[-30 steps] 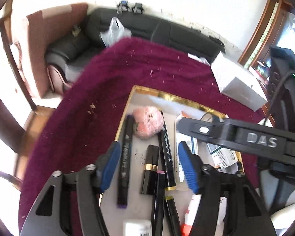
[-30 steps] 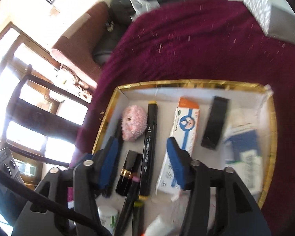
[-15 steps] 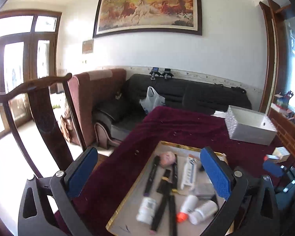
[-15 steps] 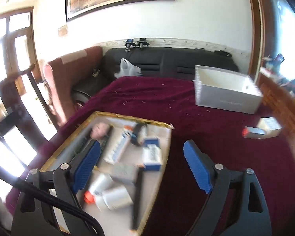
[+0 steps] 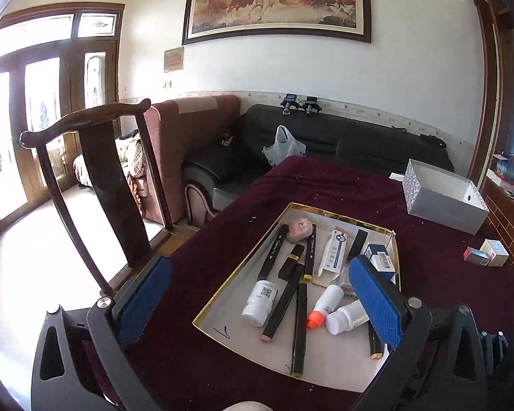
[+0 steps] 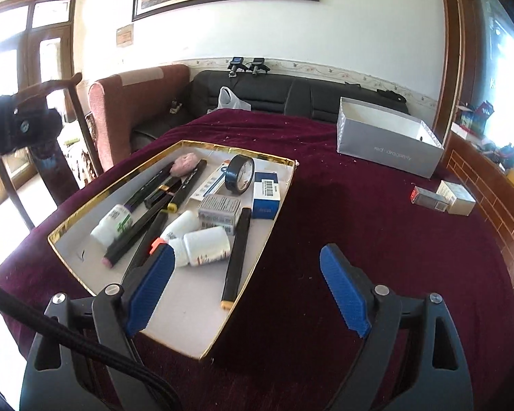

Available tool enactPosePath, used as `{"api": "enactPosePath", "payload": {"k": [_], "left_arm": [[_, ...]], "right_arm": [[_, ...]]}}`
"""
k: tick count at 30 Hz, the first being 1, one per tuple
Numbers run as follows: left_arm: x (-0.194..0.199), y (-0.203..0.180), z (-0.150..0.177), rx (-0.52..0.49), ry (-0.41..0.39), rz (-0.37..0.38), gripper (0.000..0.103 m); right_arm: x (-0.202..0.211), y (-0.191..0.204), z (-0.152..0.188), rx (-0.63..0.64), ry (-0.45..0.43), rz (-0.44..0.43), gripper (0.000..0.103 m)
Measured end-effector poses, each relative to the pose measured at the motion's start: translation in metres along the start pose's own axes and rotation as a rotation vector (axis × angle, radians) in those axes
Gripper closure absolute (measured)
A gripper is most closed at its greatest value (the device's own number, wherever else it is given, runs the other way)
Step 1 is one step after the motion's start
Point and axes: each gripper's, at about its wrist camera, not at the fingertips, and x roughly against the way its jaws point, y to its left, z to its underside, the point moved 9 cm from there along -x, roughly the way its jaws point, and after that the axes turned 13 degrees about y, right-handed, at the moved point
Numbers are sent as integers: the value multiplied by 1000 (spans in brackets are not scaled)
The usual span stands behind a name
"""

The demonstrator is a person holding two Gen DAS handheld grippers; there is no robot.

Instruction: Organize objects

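Both the left tongs (image 5: 260, 303) and the right tongs (image 6: 246, 289) stand wide open and empty, gold-rimmed tray (image 6: 202, 351) at 11 o'clock of the right ones

Both cams high-ish, shared tray (image 5: 237, 267)

Tray (image 6: 68, 236) on table (image 6: 377, 239), box and cartons to its right.

In the tray: puff (image 6: 185, 164) at the far left corner; markers (image 6: 185, 185) lying lengthwise beside and before it; bottles (image 6: 205, 245) toward the near end, one (image 6: 111, 222) at the left; tape roll (image 6: 240, 173) propped at the far right, a tube carton (image 6: 209, 183) just left of it, small packets (image 6: 265, 193) before it; one long marker (image 6: 236, 257) along the right wall. Open box (image 6: 387, 147) stands far right on the table, well apart from the tray. Two small cartons (image 6: 445, 198) lie nearer, at the right edge. Sofa (image 6: 291, 92) behind the table; armchair (image 6: 126, 102) and wooden chair (image 5: 96, 178) to the left.
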Motion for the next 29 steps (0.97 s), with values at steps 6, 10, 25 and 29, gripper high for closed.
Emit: {"api": "enactPosePath", "payload": {"k": [6, 10, 25, 29], "left_arm": [[6, 0, 3, -15, -23, -31, 1], [2, -1, 5, -19, -16, -32, 1], [-36, 17, 21, 17, 87, -50, 1], [-40, 18, 22, 12, 94, -47, 1]], "right_arm": [[5, 5, 4, 8, -8, -8, 15], [3, 6, 4, 5, -7, -14, 15], [-14, 23, 6, 45, 34, -13, 15], [-19, 26, 7, 47, 50, -18, 15]]}}
